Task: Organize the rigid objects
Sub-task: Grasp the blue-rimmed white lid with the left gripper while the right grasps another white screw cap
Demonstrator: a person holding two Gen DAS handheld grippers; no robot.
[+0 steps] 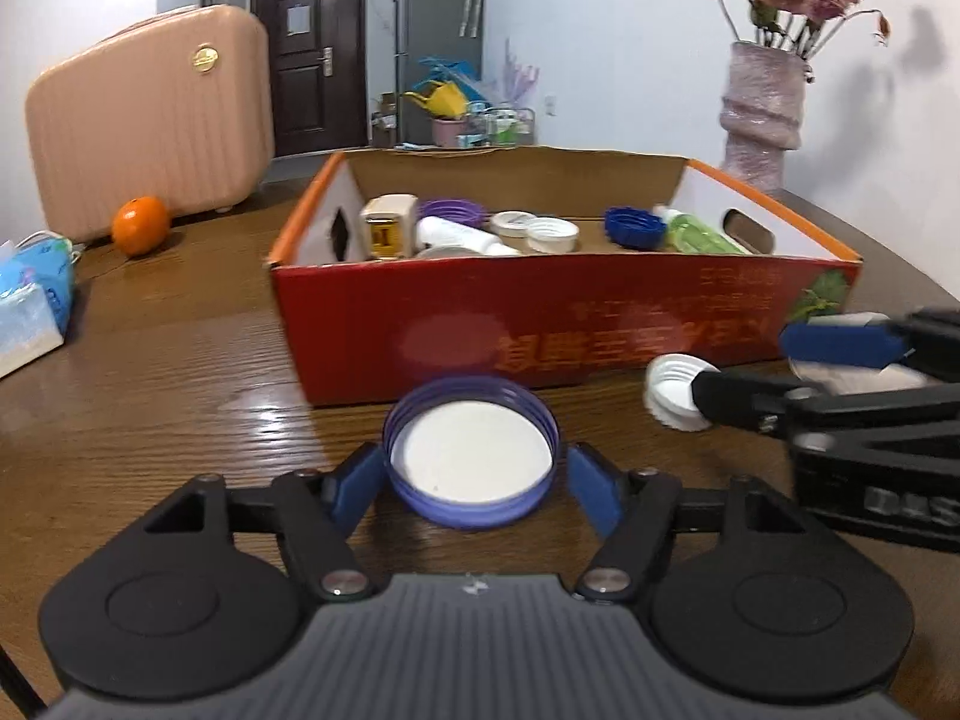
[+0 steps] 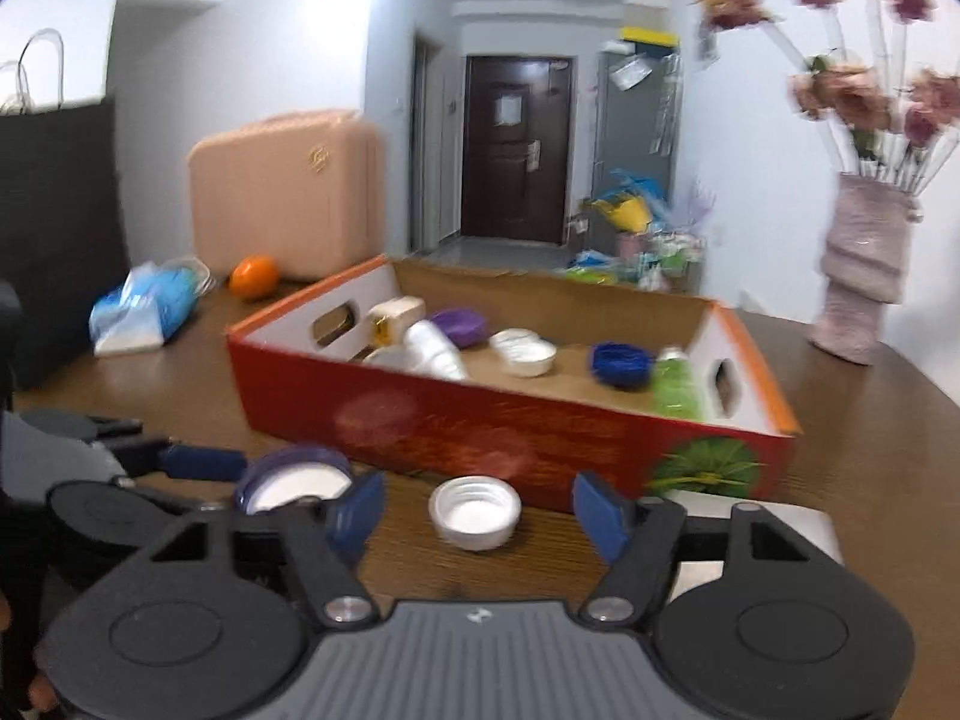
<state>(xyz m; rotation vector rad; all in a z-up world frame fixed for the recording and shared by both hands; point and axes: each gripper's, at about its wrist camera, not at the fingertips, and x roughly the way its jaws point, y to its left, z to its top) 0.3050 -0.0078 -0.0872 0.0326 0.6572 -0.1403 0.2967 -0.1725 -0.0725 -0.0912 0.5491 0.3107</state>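
A purple lid (image 1: 471, 456) with a white inside lies upside down on the wooden table, between the blue pads of my left gripper (image 1: 474, 477); the pads touch or nearly touch its sides. A white cap (image 2: 475, 510) lies on the table between the spread fingers of my open right gripper (image 2: 480, 513), not touched. The cap also shows in the left wrist view (image 1: 675, 393), with the right gripper (image 1: 780, 366) around it. The purple lid shows in the right wrist view (image 2: 294, 480). A red cardboard box (image 1: 540, 324) behind them holds several lids, caps and bottles.
An orange (image 1: 140, 225), a pink suitcase (image 1: 150, 120) and a blue tissue pack (image 1: 30, 306) are on the left. A pink vase (image 1: 759, 114) with dried flowers stands at the back right. A flat white object (image 2: 774, 528) lies under my right gripper's right finger.
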